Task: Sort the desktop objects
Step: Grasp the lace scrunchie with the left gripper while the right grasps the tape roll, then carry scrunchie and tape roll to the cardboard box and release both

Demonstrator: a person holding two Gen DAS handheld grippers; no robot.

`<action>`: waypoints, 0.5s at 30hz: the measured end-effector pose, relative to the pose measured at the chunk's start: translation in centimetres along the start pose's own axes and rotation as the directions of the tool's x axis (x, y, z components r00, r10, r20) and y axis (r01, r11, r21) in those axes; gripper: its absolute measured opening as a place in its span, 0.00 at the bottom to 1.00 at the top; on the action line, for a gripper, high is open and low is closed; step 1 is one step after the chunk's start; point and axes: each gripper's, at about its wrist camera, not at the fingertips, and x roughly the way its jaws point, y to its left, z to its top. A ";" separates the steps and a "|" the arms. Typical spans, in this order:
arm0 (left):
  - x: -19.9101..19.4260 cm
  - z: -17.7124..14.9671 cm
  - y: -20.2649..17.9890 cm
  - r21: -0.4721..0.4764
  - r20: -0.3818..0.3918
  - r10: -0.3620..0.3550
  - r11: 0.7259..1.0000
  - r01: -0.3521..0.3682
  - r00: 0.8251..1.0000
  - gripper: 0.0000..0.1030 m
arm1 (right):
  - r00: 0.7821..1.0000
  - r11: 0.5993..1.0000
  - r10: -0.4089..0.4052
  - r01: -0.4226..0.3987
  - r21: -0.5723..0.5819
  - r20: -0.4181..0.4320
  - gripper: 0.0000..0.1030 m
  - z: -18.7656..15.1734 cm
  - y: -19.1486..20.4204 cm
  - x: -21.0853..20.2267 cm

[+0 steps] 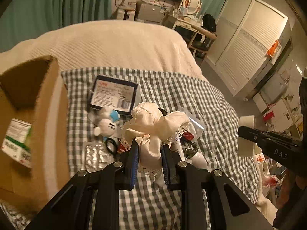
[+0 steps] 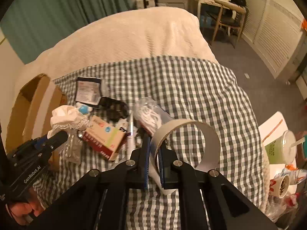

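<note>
Left gripper (image 1: 149, 149) clamped on a cream lace-trimmed cloth (image 1: 153, 122), lifted above the clutter; right gripper (image 2: 155, 149) closed on the wall of a tape roll (image 2: 189, 143), also raised – "GenRobot.AI" reads on the left gripper's body, "DAS" on the right one's. Beneath lies a grey-and-white checked sheet (image 2: 201, 88) over a cream quilt (image 2: 134, 36), strewn with a plush toy (image 1: 105, 126), a label-faced blue packet (image 1: 113, 95) and a red-printed carton (image 2: 105, 138). Open cardboard box (image 1: 38, 103) at left holds a green-and-white carton (image 1: 17, 141); beyond – teal curtains (image 1: 48, 5), a cluttered desk (image 2: 216, 0), louvred wardrobe doors (image 1: 247, 44).
</note>
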 end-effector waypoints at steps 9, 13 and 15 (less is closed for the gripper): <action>-7.9 1.5 3.5 -0.038 0.134 0.028 0.999 -0.023 0.991 0.21 | 0.993 0.991 0.090 -0.083 -0.102 0.073 0.07 0.6 7.3 -6.4; -10.8 1.7 6.9 -0.099 0.174 0.065 0.994 -0.048 0.983 0.21 | 0.980 0.977 0.176 -0.162 -0.136 0.095 0.07 1.4 11.9 -8.7; -11.8 1.7 8.8 -0.130 0.184 0.084 0.990 -0.060 0.979 0.21 | 0.974 0.969 0.204 -0.186 -0.161 0.103 0.07 1.7 14.2 -9.4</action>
